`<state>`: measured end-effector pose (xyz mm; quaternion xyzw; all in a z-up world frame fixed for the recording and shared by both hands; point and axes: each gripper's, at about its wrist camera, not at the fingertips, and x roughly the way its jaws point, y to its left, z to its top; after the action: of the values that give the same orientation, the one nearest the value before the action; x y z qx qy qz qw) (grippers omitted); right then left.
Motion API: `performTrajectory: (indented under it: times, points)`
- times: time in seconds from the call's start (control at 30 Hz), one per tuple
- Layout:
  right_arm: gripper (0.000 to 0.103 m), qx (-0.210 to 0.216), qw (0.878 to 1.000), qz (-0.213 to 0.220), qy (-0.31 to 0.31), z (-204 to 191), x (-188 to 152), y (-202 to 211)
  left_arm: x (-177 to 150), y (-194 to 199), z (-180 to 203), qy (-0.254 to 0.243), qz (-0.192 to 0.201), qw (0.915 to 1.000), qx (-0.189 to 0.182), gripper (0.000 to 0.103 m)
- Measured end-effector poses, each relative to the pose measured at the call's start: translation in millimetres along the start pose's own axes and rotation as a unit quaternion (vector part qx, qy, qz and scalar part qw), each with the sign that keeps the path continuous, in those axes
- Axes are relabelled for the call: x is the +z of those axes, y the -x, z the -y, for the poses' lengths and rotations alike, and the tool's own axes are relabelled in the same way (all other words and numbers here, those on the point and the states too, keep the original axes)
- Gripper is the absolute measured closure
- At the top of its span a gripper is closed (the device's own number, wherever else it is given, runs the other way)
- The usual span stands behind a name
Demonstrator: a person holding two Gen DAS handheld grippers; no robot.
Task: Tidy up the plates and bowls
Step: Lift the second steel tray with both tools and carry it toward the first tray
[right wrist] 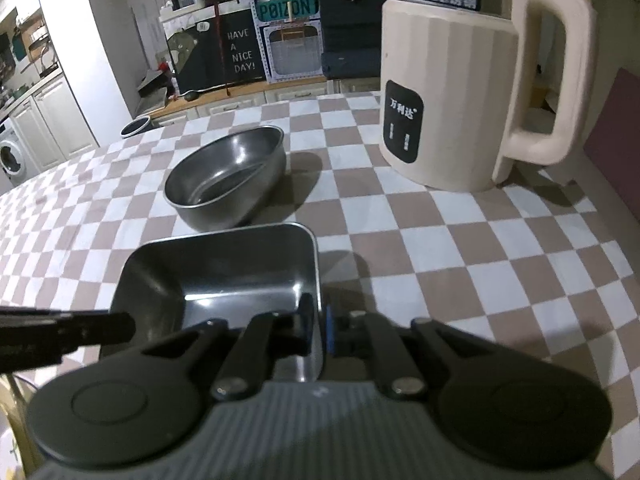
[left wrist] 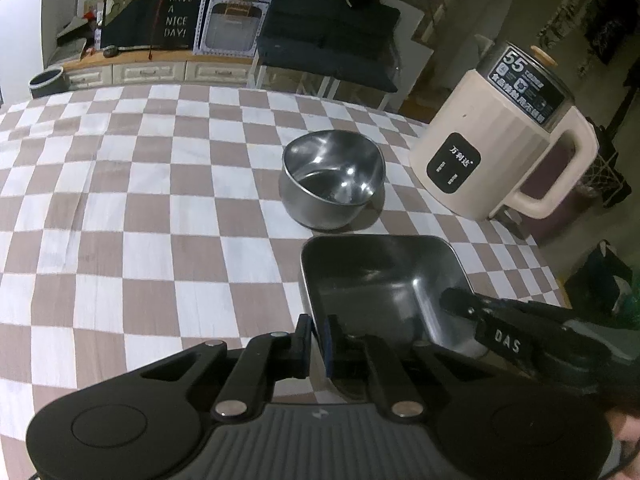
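A square steel tray [left wrist: 380, 280] is held over the checkered table by both grippers. My left gripper [left wrist: 318, 346] is shut on its left wall. My right gripper [right wrist: 319, 330] is shut on its right wall; the tray also shows in the right wrist view [right wrist: 224, 268]. The right gripper's finger shows in the left wrist view [left wrist: 464, 304], and the left gripper's finger shows in the right wrist view [right wrist: 104, 326]. A round steel bowl [left wrist: 332, 178] stands empty on the table just beyond the tray, also seen in the right wrist view [right wrist: 228, 176].
A cream electric kettle [left wrist: 500, 140] stands to the right of the bowl, close in the right wrist view [right wrist: 460, 92]. The checkered tablecloth [left wrist: 140, 200] stretches to the left. The table's right edge [left wrist: 552, 272] is near. Cabinets and boxes stand behind.
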<state>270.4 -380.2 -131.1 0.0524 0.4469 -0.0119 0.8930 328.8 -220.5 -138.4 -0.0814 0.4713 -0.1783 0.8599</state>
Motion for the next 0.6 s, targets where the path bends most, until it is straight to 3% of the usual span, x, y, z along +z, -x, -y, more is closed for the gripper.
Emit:
performTrajectory:
  times: [0.27,0.6]
  points:
    - [0.099,-0.007,1.0,0.001,-0.009,3.9,-3.3,11.3,-0.6,8.9,8.2,-0.018,0.012,0.9997,-0.009,0.098]
    - [0.099,0.012,1.0,0.023,-0.005,-13.9,-5.9,56.2,-8.8,59.2,1.5,-0.035,0.045,0.9983,-0.011,0.098]
